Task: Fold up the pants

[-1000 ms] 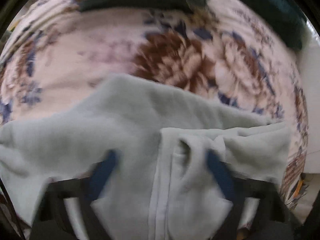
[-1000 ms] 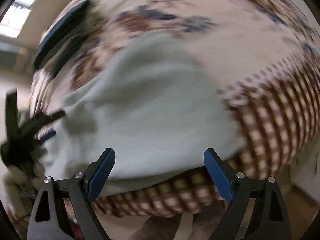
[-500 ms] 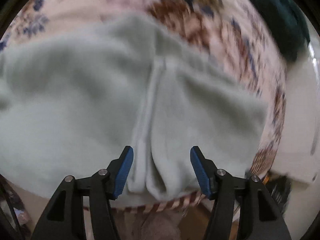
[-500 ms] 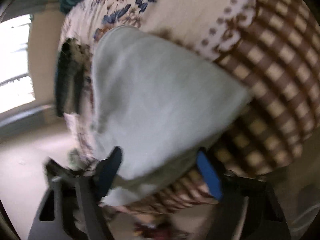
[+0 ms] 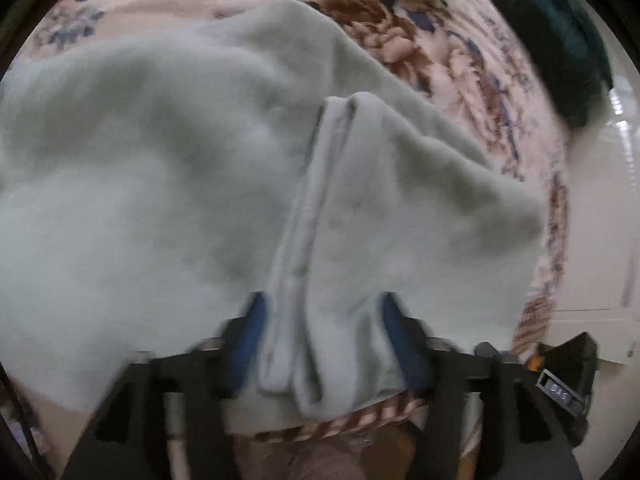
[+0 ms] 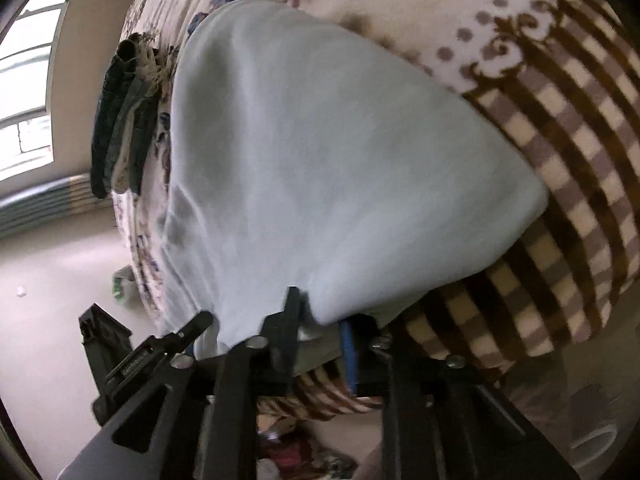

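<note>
Pale grey-green fleece pants [image 5: 168, 168] lie spread on a floral bedspread [image 5: 440, 52]. In the left wrist view a folded seam ridge runs from the middle down between my blue-padded fingers. My left gripper [image 5: 320, 336] straddles this hem at the bed's near edge, jaws apart around the cloth. In the right wrist view the pants [image 6: 340, 152] reach the checked border. My right gripper [image 6: 320, 324] has narrowed its jaws onto the pants' near edge, with cloth draped over the fingers.
A stack of folded dark clothes [image 6: 120, 120] sits on the bed beyond the pants. A dark teal garment [image 5: 560, 48] lies at the far right. The bedspread's brown checked border [image 6: 580, 168] hangs over the bed edge. The floor [image 6: 48, 280] lies beyond; the other gripper [image 6: 140, 352] shows at lower left.
Both grippers have come down to the pants' near edge. The right jaws have narrowed from wide open onto the cloth. The left jaws have closed in around the seam ridge.
</note>
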A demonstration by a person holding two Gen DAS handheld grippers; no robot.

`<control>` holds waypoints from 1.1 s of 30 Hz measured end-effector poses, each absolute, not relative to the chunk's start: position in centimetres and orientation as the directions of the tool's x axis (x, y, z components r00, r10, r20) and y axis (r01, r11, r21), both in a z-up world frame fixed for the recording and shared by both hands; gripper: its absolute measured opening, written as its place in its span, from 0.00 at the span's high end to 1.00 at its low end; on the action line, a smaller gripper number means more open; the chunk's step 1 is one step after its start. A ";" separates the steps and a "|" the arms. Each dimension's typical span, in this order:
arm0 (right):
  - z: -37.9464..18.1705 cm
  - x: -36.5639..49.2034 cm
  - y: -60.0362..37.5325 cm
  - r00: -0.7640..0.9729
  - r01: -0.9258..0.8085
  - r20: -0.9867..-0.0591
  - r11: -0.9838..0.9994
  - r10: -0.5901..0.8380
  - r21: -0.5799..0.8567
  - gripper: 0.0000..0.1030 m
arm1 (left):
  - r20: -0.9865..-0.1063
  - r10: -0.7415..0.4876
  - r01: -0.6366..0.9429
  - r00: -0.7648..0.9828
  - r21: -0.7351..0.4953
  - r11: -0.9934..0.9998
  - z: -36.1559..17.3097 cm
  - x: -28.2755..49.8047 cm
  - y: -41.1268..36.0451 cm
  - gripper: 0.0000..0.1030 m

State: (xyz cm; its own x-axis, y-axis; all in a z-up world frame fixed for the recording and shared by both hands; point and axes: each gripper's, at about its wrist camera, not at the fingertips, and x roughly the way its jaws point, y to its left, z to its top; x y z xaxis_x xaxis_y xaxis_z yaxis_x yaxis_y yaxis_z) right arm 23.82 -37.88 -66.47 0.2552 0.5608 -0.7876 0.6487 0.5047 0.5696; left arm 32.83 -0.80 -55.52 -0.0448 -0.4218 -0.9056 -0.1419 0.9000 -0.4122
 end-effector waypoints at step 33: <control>-60.1 28.5 -40.8 0.156 0.547 -0.884 0.707 0.440 0.448 0.34 | -0.894 -0.448 -0.098 -0.029 -0.443 0.891 -57.9 40.2 -1.2 0.47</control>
State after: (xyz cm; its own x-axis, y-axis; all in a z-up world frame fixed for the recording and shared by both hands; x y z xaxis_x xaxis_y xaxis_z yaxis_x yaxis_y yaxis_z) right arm 28.52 -40.79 -60.06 0.1562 0.4400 -0.8843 0.5468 0.7071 0.4484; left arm 40.18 -1.18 -57.89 -0.0285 -0.4479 -0.8936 -0.0983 0.8909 -0.4434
